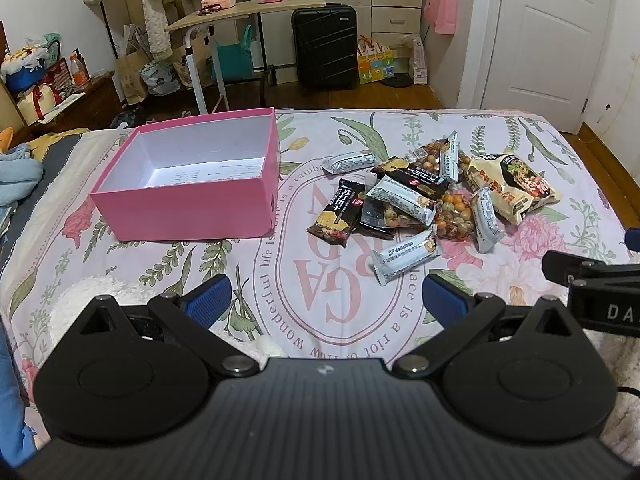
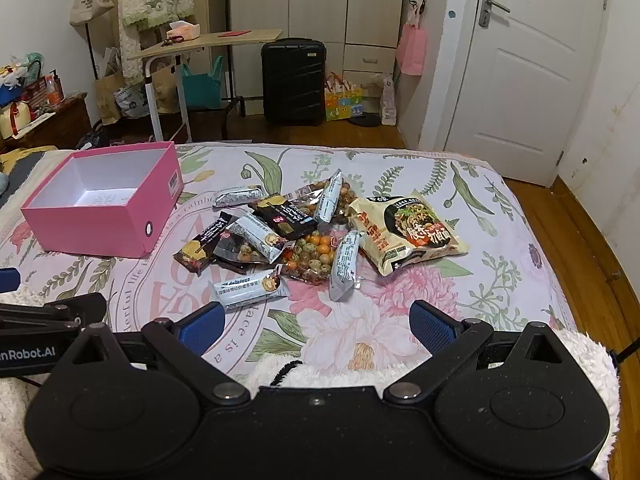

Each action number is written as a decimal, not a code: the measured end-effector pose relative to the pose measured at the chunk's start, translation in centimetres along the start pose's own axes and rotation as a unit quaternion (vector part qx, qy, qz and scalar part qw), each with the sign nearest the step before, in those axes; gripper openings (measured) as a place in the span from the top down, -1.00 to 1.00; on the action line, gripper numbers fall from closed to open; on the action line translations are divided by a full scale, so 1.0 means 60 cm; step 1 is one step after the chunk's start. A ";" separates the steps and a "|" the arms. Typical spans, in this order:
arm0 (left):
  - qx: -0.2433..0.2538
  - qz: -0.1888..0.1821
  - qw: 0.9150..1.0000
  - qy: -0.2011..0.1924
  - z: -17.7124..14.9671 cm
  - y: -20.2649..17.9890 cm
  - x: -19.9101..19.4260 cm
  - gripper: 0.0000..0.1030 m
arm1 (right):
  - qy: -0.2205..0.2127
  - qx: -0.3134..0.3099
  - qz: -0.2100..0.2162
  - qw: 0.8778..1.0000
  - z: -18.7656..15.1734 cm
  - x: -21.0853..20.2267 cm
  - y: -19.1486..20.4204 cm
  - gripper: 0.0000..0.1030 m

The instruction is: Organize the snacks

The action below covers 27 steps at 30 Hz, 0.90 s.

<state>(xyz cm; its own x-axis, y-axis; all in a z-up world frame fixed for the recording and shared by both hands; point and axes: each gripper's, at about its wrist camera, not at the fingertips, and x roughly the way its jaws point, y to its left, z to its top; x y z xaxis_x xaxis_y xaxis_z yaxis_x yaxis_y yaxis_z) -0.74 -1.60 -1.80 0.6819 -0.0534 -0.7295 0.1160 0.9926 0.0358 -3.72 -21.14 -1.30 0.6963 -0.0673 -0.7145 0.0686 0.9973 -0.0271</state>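
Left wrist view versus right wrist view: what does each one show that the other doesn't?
Only the left wrist view shows the blue bedding left of the pink box. Only the right wrist view shows the box's barcode label and the wood floor right of the bed. Both share the empty box, the snack pile, the noodle packet and an open, empty claw.

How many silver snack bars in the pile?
5 silver bars: one far left, one at back, one centre, one right, beside the noodle pack, one nearest front. Others may hide underneath.
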 end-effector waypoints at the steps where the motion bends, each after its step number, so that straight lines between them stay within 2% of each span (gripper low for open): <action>1: 0.001 -0.001 1.000 0.001 0.000 -0.001 0.001 -1.00 | 0.000 -0.001 0.001 1.000 0.000 0.002 0.000 -0.95; 9: 0.004 -0.025 0.999 0.020 0.011 0.004 0.029 -0.96 | -0.006 0.003 0.030 1.000 0.012 0.020 -0.015 -0.95; 12: 0.045 -0.041 0.998 0.026 0.028 0.004 0.044 -0.94 | -0.027 0.010 0.057 0.998 0.027 0.023 -0.031 -0.95; 15: 0.069 -0.064 0.995 0.030 0.053 0.008 0.062 -0.94 | -0.070 -0.004 0.077 0.995 0.040 0.035 -0.042 -0.95; 17: 0.083 -0.073 0.994 0.024 0.065 0.007 0.080 -0.94 | -0.098 -0.028 0.076 0.992 0.050 0.053 -0.048 -0.95; 19: 0.120 -0.094 0.988 0.011 0.073 -0.002 0.102 -0.94 | -0.106 -0.054 0.067 0.991 0.064 0.075 -0.054 -0.95; 23: 0.171 -0.127 0.977 0.024 0.088 -0.030 0.159 -0.94 | -0.080 -0.058 0.093 0.991 0.109 0.131 -0.077 -0.92; 27: 0.198 -0.187 0.962 0.034 0.102 -0.053 0.222 -0.93 | -0.017 -0.039 0.129 0.991 0.139 0.201 -0.099 -0.82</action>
<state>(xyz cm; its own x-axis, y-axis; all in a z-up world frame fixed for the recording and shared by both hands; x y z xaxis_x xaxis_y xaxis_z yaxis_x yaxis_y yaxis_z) 12.38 -6.10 -7.45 0.4912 -0.3775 -0.7850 0.6193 0.7851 0.0100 10.24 -28.15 -3.90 0.7074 0.1906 -0.6806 -0.1694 0.9806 0.0985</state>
